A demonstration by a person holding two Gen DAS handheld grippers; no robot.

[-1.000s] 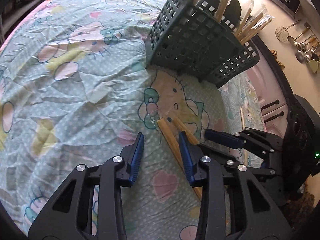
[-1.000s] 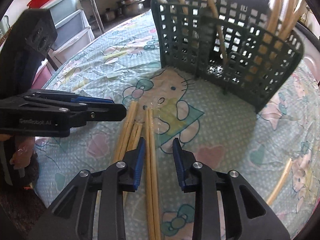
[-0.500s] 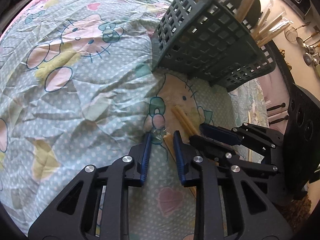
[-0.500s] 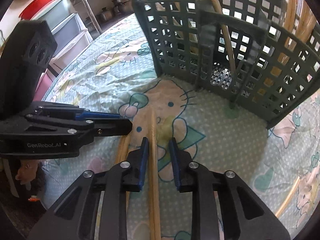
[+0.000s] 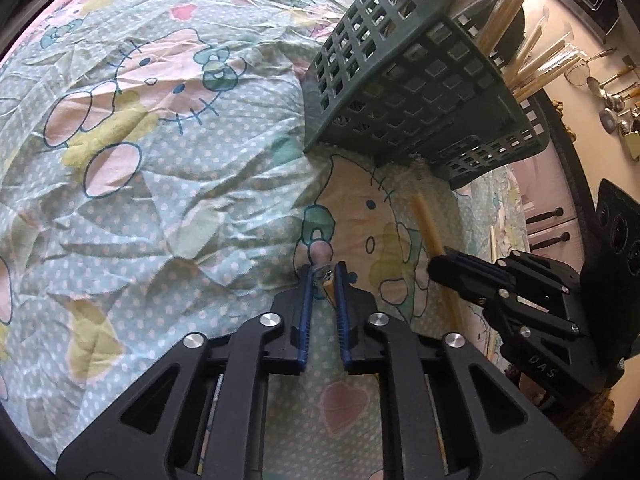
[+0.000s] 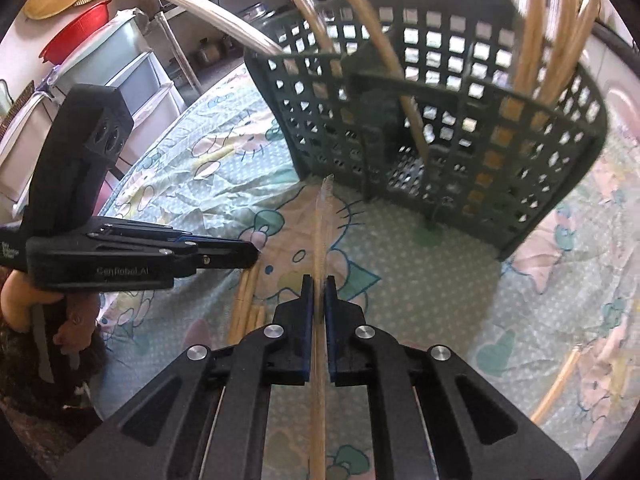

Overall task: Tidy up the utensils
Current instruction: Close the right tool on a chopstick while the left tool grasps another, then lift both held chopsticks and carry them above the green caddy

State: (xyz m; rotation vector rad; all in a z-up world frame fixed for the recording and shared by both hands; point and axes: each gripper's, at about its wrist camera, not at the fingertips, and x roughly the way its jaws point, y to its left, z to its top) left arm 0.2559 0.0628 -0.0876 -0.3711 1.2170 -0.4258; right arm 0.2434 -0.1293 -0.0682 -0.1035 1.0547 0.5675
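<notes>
Already both tools have bitten down: the right gripper (image 6: pixel 319 286) is clamped on a wrapped pair of chopsticks (image 6: pixel 320 236), pinched at mid-length so that the pair runs out ahead of the fingers with its clear-wrapped tip aimed at the foot of the green basket (image 6: pixel 500 152). That hold makes sense to me, since a grip near the middle lets the far end be tipped up and dropped over the rim. The left gripper (image 5: pixel 323 276) is closed on the very end of another wrapped pair (image 5: pixel 326 280), only a crinkle of plastic and a bit of wood showing between its blue pads; I would guess the end grip is simply what it could reach on the flat cloth. More loose chopsticks (image 6: pixel 248 304) lie on the patterned tablecloth (image 5: pixel 160 200) just beside the right tool, under the left one's fingers, and a further stick (image 6: pixel 556 384) lies well apart at the right edge. The basket stands upright near the middle of the table, its compartments already bristling with sticks leaning outward, so the held pairs look bound for there too.
</notes>
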